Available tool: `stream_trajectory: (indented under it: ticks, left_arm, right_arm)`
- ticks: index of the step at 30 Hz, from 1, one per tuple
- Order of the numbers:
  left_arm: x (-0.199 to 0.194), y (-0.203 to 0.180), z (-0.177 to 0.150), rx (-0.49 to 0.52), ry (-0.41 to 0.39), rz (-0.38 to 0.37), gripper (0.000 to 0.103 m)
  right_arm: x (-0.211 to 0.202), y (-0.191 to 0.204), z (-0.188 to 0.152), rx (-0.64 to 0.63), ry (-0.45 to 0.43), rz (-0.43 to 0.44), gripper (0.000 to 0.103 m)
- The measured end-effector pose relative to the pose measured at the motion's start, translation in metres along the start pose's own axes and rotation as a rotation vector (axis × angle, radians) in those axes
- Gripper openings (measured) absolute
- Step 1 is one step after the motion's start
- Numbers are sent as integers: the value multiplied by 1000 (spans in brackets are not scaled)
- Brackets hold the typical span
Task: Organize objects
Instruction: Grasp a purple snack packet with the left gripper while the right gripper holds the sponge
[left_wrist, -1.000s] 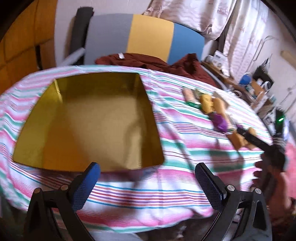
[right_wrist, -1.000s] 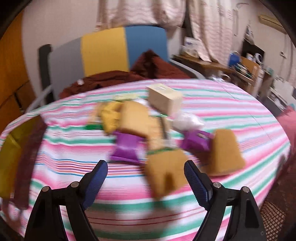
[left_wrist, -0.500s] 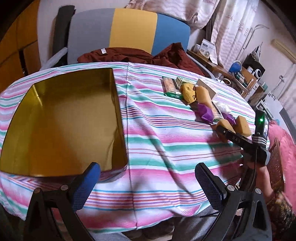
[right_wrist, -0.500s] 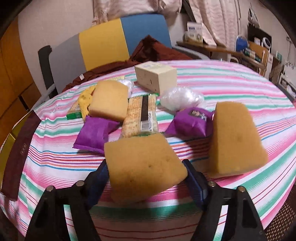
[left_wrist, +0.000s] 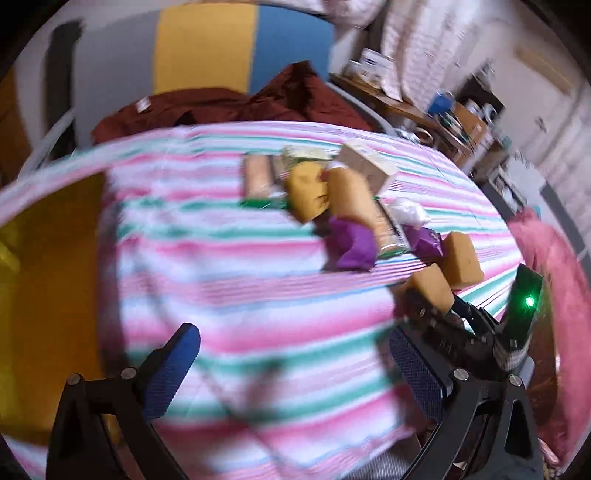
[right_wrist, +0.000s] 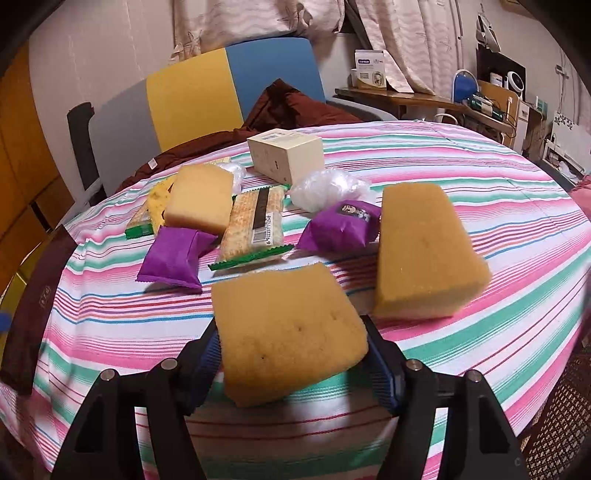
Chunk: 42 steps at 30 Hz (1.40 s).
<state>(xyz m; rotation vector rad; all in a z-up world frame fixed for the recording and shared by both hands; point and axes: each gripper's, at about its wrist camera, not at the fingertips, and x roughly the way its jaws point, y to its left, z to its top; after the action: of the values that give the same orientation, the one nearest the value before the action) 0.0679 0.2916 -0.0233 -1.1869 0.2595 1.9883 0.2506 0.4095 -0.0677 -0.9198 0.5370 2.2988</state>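
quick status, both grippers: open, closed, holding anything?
Left gripper: open, nothing between its pads.
Right gripper: its jaws have just been closing and now clamp the nearest yellow sponge.

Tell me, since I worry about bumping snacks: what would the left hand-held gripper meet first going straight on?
Probably only the bare striped tablecloth; the left hand-held gripper is open and empty, and the purple packet lies farther on, to the right. Blur leaves depth unclear.

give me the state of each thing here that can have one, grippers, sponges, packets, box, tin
right gripper: jaws just closed in, shut on nearest sponge
nearest sponge: gripped at its sides
second sponge: loose on the cloth
left gripper: open, empty
purple packets: sealed
cracker packet: sealed, lying flat
cardboard box: closed
gold tin: open
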Motion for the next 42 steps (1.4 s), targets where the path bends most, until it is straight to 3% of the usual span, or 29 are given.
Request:
stream_trajectory:
  ticks: [5,7,11,15,19,21,23,24,26,28,29,31,32,37,42]
  left_arm:
    - [49,-30,31,51,20,50,101]
    - [69,-39,38,73,34,77,95]
    - [106,-59,48,132,78,103,70]
    - [125,-59,55,104,97,76,70]
    - [127,-56,55,107,86,42,64]
    - [121,-55,54,78,80,2,54]
    - [114,-52,55,37,63,-43,59]
    - [112,-52,57,28,62,-49,70]
    - [112,-57,62,51,51,-17,73]
    - [117,-63,65,107,68,23,65]
    - [123,-65,65,139,88,52,43]
    - [133,-61,63,145,114,58,40]
    - [131,-57,61,146,90,63,34]
    - [116,-42,47,153,49,48,34]
    - [95,-14,28,84,19,20,34]
  right_arm:
    - [1,-1,0,2,-3,7,71]
    - [1,-2,-1,6,-4,12,71]
    - [1,-2,-2,0,-7,11,71]
    - [1,-2,-2,2,-11,14,72]
    - [1,-2,-3,-6,-16,11,72]
    - [1,-1,-4,-8,-18,8,72]
    - [1,-1,-4,-9,-19,5,72]
    - [1,0,-4,-10,-20,4,72]
    - [1,0,-4,-11,-16,2,72]
    - [1,-1,-3,-12,-12,4,72]
    - [1,-1,-3,-15,-11,4,72]
    - [1,0,-4,-25,-11,1,72]
    - [0,1,-5,-30,-11,-1,72]
    - [1,2,-7,-40,-18,-14,72]
    - [-1,3,-6,-21,-15,-23,70]
